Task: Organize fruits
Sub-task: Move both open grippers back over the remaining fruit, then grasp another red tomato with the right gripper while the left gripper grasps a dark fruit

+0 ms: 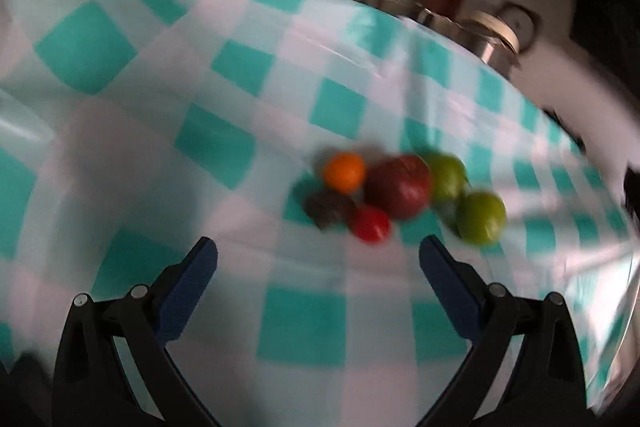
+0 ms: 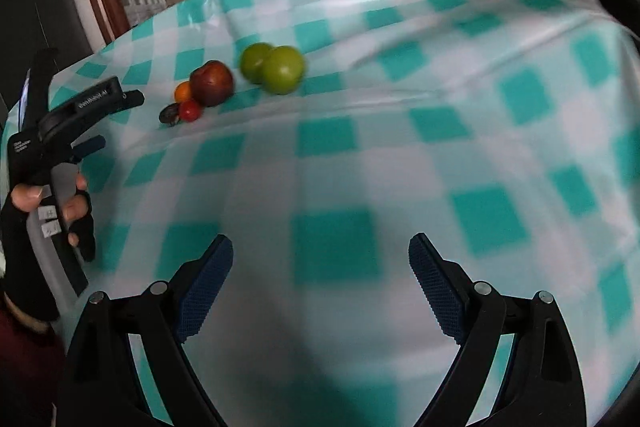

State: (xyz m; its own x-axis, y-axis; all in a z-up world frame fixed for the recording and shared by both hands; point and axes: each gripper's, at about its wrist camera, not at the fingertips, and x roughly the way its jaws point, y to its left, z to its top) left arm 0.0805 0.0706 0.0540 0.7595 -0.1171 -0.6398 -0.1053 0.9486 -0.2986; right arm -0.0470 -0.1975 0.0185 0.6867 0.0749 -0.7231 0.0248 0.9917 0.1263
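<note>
Both views soft, daylight-lit, moderately bright; no hard light source in frame. Left wrist view: strong motion blur across the checked tablecloth [image 1: 248, 75] and the cluster of fruit [image 1: 400, 195], edges smeared, colours bleeding. Gripper fingers [image 1: 192, 291] at bottom stay sharp by comparison. Faint glare streaks on the glossy cloth in the upper right and along the right rim. Diffuse grey shadow patch at centre left. Right wrist view: less blur on fruit [image 2: 248, 79], heavier smear on cloth squares [image 2: 488, 219] at lower right. Broad soft shadow at bottom centre. Heavy fisheye bending throughout; table edge curves, corners vignette to black.
</note>
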